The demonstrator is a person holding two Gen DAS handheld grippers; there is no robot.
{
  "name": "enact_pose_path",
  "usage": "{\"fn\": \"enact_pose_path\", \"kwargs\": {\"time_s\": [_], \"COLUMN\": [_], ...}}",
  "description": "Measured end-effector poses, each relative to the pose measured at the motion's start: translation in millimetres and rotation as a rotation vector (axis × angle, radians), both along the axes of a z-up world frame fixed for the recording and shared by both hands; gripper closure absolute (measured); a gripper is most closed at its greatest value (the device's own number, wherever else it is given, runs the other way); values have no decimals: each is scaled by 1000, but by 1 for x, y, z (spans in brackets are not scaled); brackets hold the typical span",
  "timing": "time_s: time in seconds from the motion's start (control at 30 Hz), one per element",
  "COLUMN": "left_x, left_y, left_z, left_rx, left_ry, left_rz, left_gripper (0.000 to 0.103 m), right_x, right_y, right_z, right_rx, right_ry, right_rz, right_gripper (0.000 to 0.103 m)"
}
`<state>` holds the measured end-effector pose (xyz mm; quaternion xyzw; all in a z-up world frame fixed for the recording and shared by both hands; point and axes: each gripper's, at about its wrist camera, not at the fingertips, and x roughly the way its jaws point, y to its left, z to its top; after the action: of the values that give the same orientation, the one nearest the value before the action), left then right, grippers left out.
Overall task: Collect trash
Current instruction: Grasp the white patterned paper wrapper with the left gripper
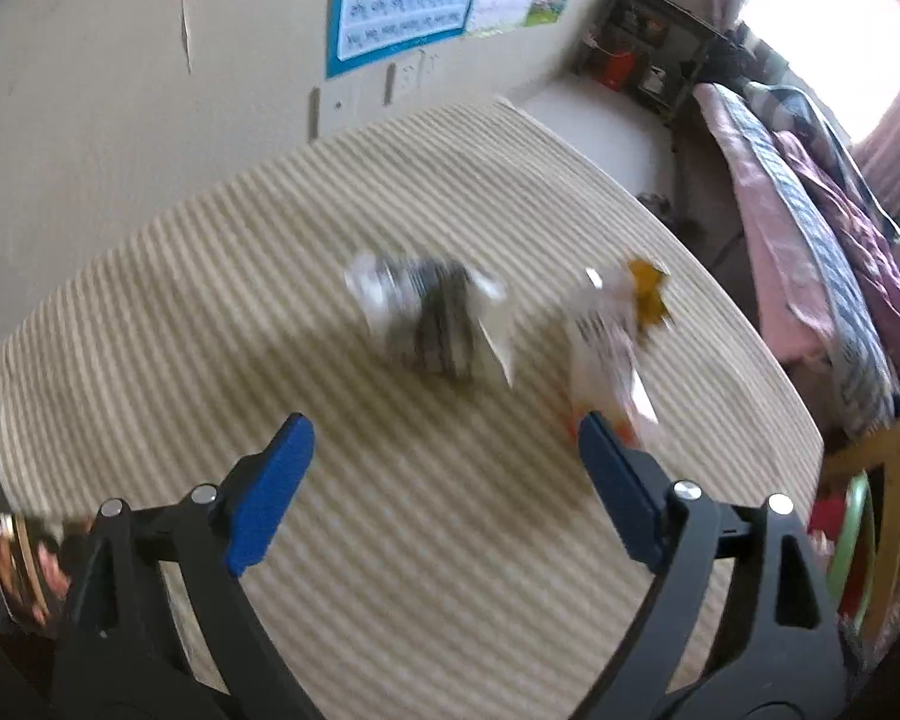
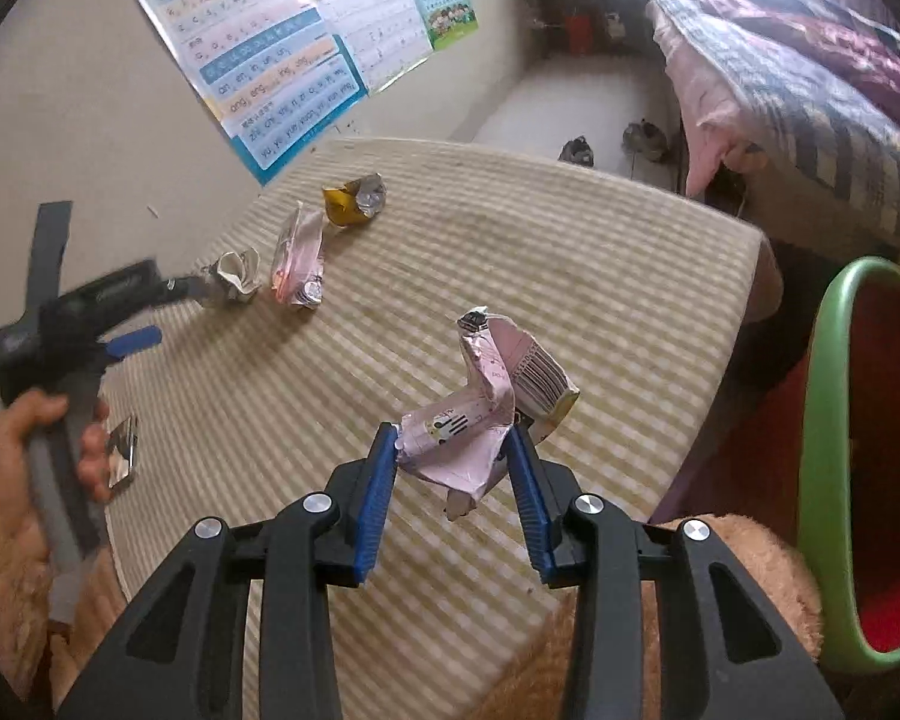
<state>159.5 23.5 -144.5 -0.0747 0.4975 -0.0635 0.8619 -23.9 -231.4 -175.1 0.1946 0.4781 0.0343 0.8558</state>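
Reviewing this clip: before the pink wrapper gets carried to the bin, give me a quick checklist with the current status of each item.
1. Right gripper shut on the pink wrapper: ok.
2. Wrapper lifted off the striped table: cannot tell.
3. Green bin in view to the right, opening showing: ok.
4. Path from wrapper to bin free of other things: ok.
5. Left gripper open and holding nothing: ok.
6. Left view sharp enough to aim at the grey wrapper: not ok, blurred.
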Motion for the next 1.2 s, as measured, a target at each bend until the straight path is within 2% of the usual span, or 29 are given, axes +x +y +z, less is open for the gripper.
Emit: {"fn": "enact_pose_path", "kwargs": {"time_s": [0.03,0.2,0.4,0.5,0.53,0.6,0.73,0.8,1.2], "left_x": [9,41,65,69,68,62,36,21,-60], "left_y": [2,2,-4,-2,-1,2,4,4,-26], "left_z": [-1,-9,-31,-37,-35,-34,-28,-26,-10], "left_rx": [-10,-50,-14,13,16,-13,20,9,-1], "left_ry": [3,27,96,123,113,115,95,92,76], "left_rz": [14,34,36,31,32,22,20,14,-85], "left_gripper": [10,9,11,39,43,43,43,43,43], "right_x": [2,5,4,4,5,6,6,6,6], "right_y": [0,-2,-4,-3,-3,-3,-1,-1,-2], "right_z": [-5,-10,-13,-14,-14,-15,-17,-17,-15], "right_rx": [3,30,37,37,37,36,32,34,29], "right_ry": [23,47,64,71,73,79,84,85,78], "right_rz": [1,3,5,5,6,6,8,6,3], "right_gripper": [66,66,66,66,66,66,66,66,65]}}
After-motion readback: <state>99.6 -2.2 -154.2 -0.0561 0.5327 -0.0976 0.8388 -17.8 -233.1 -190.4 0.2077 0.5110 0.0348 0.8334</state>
